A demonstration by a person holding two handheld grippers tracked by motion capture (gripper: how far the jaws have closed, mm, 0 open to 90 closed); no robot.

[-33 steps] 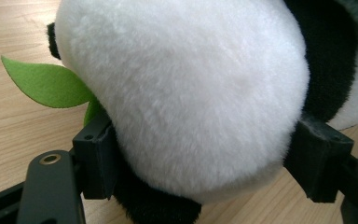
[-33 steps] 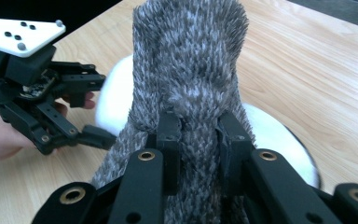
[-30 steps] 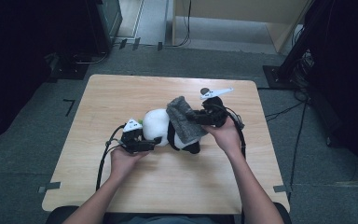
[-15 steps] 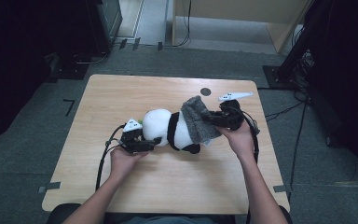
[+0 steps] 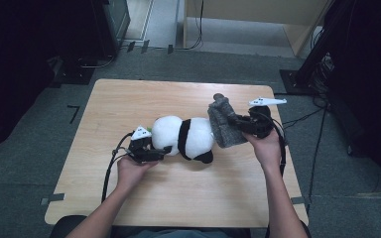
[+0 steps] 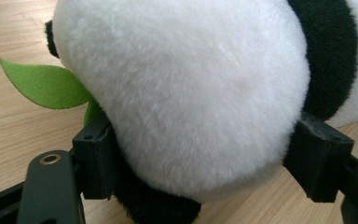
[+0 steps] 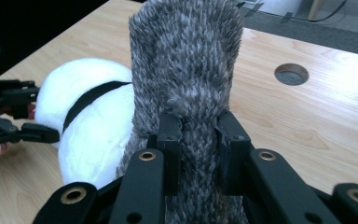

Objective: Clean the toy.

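Panda plush (image 5: 186, 139) clamped in left gripper (image 5: 154, 152), grey cloth (image 5: 224, 124) pinched by right gripper (image 5: 238, 121).

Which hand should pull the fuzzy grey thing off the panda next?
Probably the right. The right gripper is already pinched on the grey fuzzy cloth at the panda's rear end, while the left gripper clamps the panda's head, steadying it on the table.

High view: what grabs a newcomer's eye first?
The plush panda lying mid-table, its white head clamped by the left gripper at its left end. At its right end, the right gripper pinches a fuzzy grey cloth that drapes against the panda's back end. A green leaf sticks out beside the head.
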